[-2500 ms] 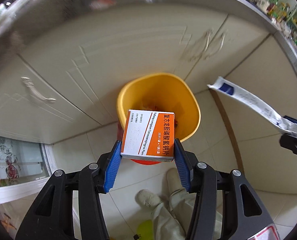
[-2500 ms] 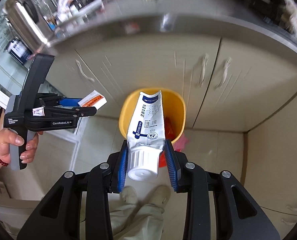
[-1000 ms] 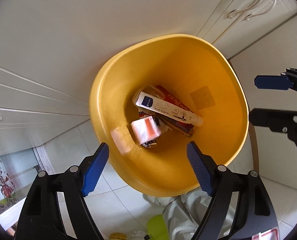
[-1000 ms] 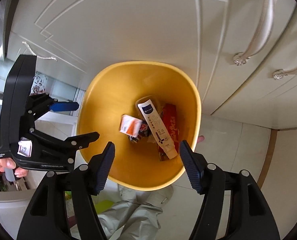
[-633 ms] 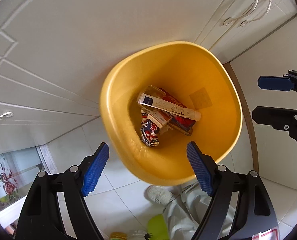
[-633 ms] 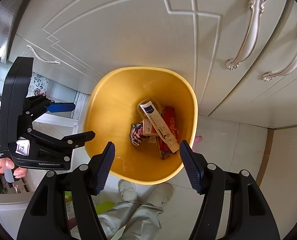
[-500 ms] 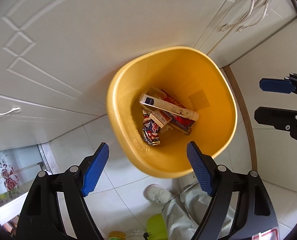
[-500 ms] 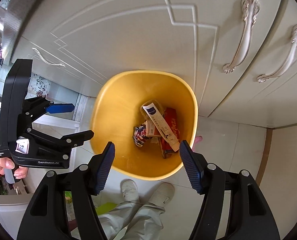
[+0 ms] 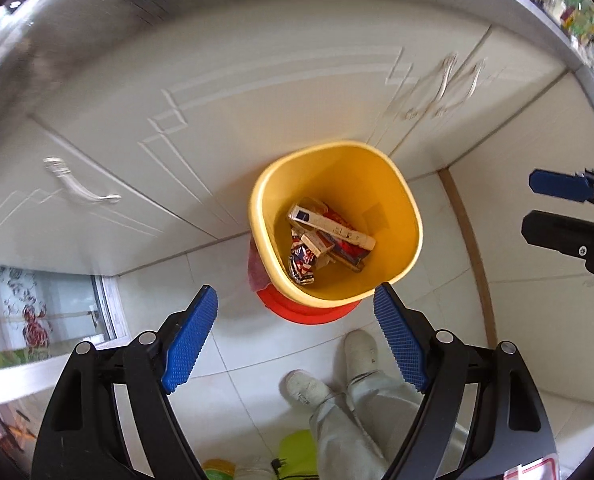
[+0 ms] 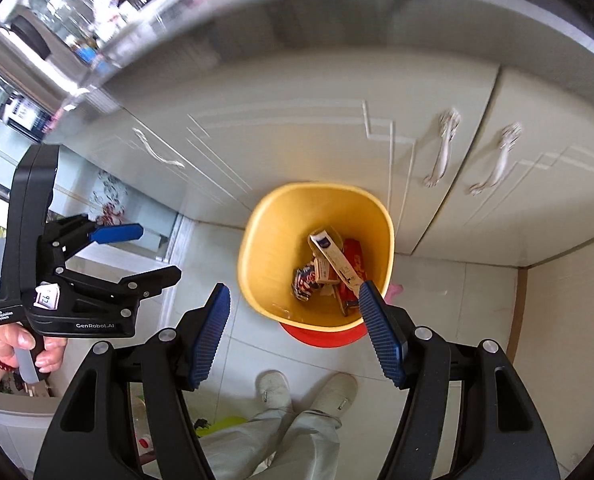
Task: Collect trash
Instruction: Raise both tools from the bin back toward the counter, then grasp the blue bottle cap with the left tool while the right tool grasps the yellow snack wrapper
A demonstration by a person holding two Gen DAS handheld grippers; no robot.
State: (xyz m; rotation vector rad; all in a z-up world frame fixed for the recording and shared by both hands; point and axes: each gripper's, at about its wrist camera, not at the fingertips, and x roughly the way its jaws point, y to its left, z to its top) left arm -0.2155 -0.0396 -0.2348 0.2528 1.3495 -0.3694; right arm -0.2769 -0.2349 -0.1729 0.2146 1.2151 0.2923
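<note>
Left wrist view: both grippers empty above the bin.
Left gripper (image 9: pixel 295 334) stands spread wide at lower centre; right gripper (image 10: pixel 293 334) likewise spread, nothing between its pads. Yellow bin (image 9: pixel 405 216), mid-frame against the cabinet doors (image 9: pixel 257 92), holds the toothpaste tube (image 9: pixel 333 226) and small box (image 9: pixel 317 245).

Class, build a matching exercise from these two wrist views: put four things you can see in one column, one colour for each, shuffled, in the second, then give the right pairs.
Things:
1. bin
2. gripper pads
3. shoes
4. base under the bin

Colours:
A. white
B. red
C. yellow
D. blue

Pairs: 1-C, 2-D, 3-A, 4-B
</note>
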